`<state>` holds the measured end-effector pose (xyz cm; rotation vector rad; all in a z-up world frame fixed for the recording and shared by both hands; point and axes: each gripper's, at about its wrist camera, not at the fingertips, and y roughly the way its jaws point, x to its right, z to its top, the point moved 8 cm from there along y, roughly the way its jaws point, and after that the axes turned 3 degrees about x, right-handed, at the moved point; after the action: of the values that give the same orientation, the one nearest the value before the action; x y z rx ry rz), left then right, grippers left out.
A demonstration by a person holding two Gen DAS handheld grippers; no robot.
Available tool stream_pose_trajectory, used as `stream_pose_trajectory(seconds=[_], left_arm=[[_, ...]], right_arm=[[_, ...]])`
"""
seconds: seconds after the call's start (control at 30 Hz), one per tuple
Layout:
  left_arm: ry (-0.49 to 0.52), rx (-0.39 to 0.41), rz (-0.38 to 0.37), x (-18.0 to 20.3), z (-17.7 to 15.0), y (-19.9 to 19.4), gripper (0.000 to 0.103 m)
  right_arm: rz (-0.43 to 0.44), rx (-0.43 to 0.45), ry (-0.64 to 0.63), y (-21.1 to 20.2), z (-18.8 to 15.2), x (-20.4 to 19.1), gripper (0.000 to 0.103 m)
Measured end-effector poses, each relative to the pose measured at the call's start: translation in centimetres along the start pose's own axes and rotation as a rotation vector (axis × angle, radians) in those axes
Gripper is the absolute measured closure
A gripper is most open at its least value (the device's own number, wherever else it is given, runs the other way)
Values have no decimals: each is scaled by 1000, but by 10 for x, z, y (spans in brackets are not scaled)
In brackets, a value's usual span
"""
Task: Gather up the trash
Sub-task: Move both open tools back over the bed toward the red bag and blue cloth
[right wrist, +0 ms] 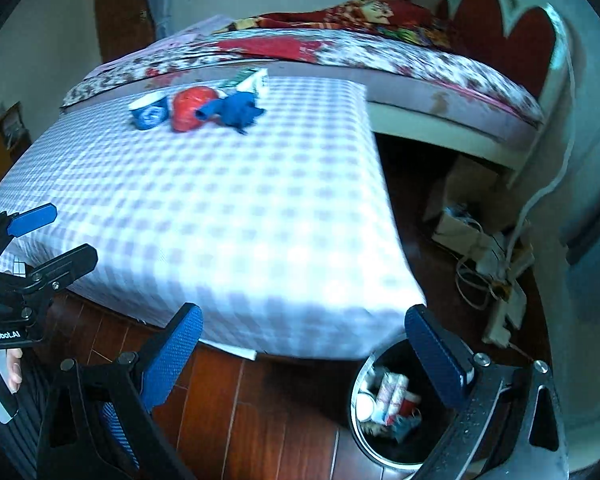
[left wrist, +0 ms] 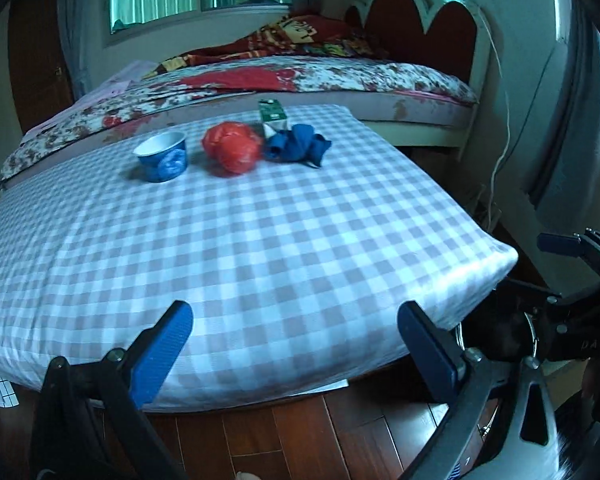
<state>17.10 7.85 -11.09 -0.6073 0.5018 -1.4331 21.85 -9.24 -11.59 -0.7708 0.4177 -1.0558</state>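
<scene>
On the far side of a checked table [left wrist: 260,240] lie a blue paper cup [left wrist: 163,156], a crumpled red bag [left wrist: 231,149], a crumpled blue wrapper [left wrist: 298,146] and a green and white carton [left wrist: 273,117]. The same items show in the right wrist view: cup [right wrist: 150,113], red bag [right wrist: 189,110], blue wrapper [right wrist: 236,110], carton [right wrist: 252,79]. My left gripper [left wrist: 296,344] is open and empty at the table's near edge. My right gripper [right wrist: 304,344] is open and empty, near the table's corner, above a black trash bin [right wrist: 388,400] holding trash.
A bed [left wrist: 300,80] with a floral cover and red headboard [left wrist: 416,28] stands behind the table. Wooden floor [right wrist: 260,408] lies in front. A cardboard box, cables and a power strip [right wrist: 496,280] lie on the floor to the right. The left gripper shows in the right wrist view [right wrist: 40,240].
</scene>
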Motion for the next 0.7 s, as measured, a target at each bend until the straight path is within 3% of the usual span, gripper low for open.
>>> stream_pose_trajectory(seconds=[0.13, 0.3, 0.63, 0.7], left_arm=[[-43, -2, 45, -39, 5, 6, 1], [-79, -7, 94, -79, 13, 18, 1], [-119, -12, 139, -117, 47, 66, 2], [-122, -22, 124, -118, 54, 79, 6]], right_arm=[[24, 37, -32, 16, 29, -26, 1], [51, 20, -62, 38, 61, -47, 1], [87, 43, -73, 97, 125, -59, 1], [95, 42, -67, 111, 137, -59, 6]])
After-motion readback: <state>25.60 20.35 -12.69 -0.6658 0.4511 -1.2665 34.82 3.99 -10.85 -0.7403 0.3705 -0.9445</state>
